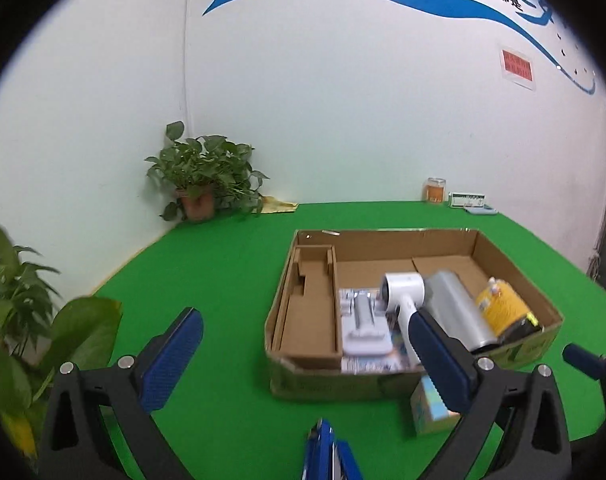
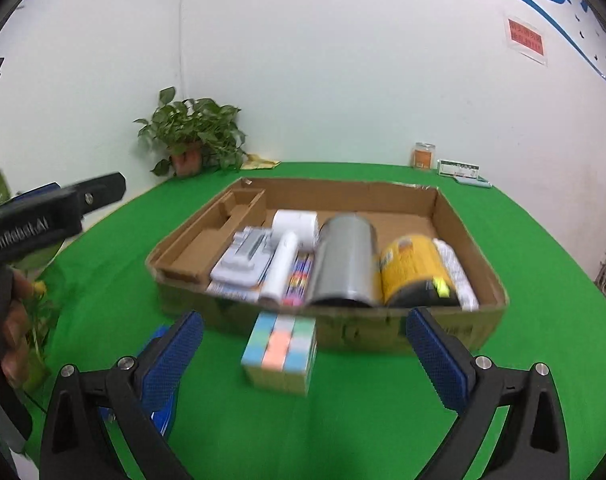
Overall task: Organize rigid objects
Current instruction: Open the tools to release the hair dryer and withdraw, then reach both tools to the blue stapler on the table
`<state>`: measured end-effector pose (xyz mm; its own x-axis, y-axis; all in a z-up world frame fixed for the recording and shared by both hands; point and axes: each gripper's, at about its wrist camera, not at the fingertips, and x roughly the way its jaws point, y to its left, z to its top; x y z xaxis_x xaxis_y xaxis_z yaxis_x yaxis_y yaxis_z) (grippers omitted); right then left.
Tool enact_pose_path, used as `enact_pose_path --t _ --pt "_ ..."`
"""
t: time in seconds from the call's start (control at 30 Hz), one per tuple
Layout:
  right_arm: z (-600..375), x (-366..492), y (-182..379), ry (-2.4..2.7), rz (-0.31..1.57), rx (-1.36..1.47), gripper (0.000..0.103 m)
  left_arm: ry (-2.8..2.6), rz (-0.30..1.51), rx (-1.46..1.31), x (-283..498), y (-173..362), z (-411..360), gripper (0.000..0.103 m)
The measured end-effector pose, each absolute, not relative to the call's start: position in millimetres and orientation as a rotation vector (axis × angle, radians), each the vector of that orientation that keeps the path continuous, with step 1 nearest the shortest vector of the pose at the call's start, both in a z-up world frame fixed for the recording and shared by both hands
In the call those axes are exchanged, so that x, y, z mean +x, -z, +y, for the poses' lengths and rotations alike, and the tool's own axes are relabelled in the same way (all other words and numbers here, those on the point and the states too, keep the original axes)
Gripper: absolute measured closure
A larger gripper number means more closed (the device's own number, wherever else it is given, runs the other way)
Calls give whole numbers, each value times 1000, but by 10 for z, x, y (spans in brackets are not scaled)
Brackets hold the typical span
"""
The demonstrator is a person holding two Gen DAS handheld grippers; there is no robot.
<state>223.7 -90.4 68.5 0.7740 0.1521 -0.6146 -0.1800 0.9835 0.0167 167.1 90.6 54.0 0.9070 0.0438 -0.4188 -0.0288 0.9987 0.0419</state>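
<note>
At the far left of the right wrist view we see a hand (image 2: 13, 320) wrapped round the black handle of the left tool (image 2: 63, 200), which reaches in level over the green tabletop (image 2: 103, 280), its blue pads barely showing; from its own camera the left tool (image 1: 307, 340) stands released, jaws spread wide with only bare cloth between them, pitched gently down toward the cardboard box (image 1: 323, 380); a blue object (image 1: 327, 452) lies at the bottom edge, beneath it (we cannot tell what it is). Moving right, the right tool (image 2: 305, 344) is likewise released, jaws wide and nothing pressed by the pads, angled down at the pastel cube (image 2: 281, 354); the cube sits on the tabletop just in front of the box's near wall, between the fingers but touching neither. Inside the box, from left to right, lie a white flat device (image 2: 243, 258), a white handled appliance (image 2: 287, 248), a silver cylinder (image 2: 345, 264) and a yellow can (image 2: 413, 268), packed side by side; the box's left compartment holds nothing we can make out. A potted plant (image 2: 191, 136) stands at the far left corner.
</note>
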Motion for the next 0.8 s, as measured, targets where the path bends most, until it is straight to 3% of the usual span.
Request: enact_pose_path --t 0.33,0.63,0.7,0.8 --pt "-960 1609 -689 -254 654 -64 1 18 592 10 1387 -210 834 1" --pt "-794 1511 -228 -513 876 37 1 139 990 -299 1699 580 1346 2" --pt "-702 1501 -131 -552 917 29 1 172 1049 -294 1770 722 1310 4" --pt "-614 1510 -30 -601 981 35 1 216 1152 -307 1815 906 1230 24"
